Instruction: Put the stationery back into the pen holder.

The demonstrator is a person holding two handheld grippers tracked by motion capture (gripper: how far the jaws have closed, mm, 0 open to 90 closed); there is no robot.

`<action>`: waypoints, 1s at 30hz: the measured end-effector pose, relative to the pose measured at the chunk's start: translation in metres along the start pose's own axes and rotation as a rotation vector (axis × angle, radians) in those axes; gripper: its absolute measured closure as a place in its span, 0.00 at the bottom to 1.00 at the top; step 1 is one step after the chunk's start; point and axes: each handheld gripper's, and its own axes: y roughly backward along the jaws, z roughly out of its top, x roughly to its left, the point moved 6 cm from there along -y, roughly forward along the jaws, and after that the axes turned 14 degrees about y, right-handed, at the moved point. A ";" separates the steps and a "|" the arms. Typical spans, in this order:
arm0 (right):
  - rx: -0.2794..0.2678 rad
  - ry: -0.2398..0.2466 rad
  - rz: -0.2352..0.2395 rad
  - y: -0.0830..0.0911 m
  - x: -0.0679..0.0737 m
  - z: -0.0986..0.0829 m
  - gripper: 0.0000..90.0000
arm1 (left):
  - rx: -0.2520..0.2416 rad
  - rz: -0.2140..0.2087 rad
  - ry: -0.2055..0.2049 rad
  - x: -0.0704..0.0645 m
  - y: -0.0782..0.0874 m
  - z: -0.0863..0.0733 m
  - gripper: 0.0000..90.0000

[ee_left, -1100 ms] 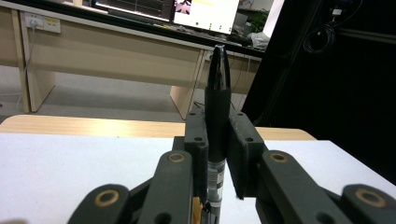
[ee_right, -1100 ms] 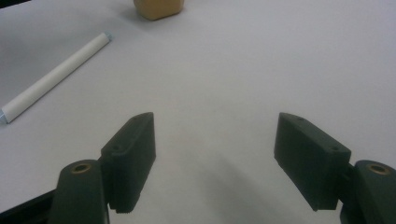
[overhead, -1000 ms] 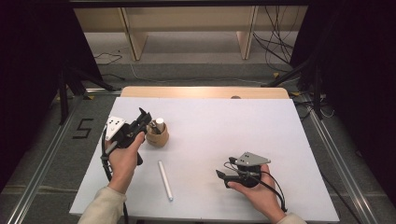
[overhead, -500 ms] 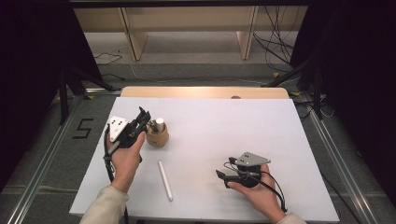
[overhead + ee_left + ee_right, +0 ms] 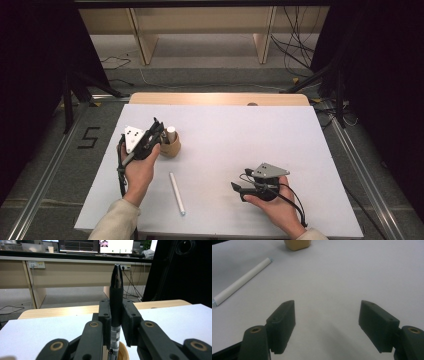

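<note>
Left claw (image 5: 116,322) clamped around black pen (image 5: 116,290).

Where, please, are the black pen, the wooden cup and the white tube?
black pen (image 5: 116,302), left gripper view, on its barrel.
wooden cup (image 5: 171,149), high view, on its side wall.
white tube (image 5: 176,193), high view, mid-length.

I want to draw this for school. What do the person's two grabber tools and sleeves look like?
Both tools are black. The left gripper and right gripper each carry a grey three-cornered plate on top and trail a thin black cable. Their fingers are flat, blocky black pads, joined by links with brass-coloured rings at the pivots. The person wears light beige sleeves.
</note>
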 end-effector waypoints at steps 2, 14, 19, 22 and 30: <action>0.000 -0.001 0.001 0.000 0.000 0.000 0.33 | 0.003 0.001 -0.006 0.000 -0.001 -0.001 0.88; 0.001 -0.001 0.004 0.000 0.001 0.000 0.33 | 0.099 -0.025 -0.044 -0.003 -0.009 -0.020 0.86; 0.003 0.001 0.005 -0.001 0.001 0.000 0.33 | 0.125 -0.033 -0.052 -0.005 -0.011 -0.025 0.81; 0.003 0.001 0.005 -0.001 0.001 0.000 0.33 | 0.126 -0.028 -0.049 -0.005 -0.010 -0.024 0.75; 0.006 -0.001 0.008 -0.002 0.003 -0.001 0.33 | 0.151 -0.007 -0.034 -0.003 0.004 -0.022 0.49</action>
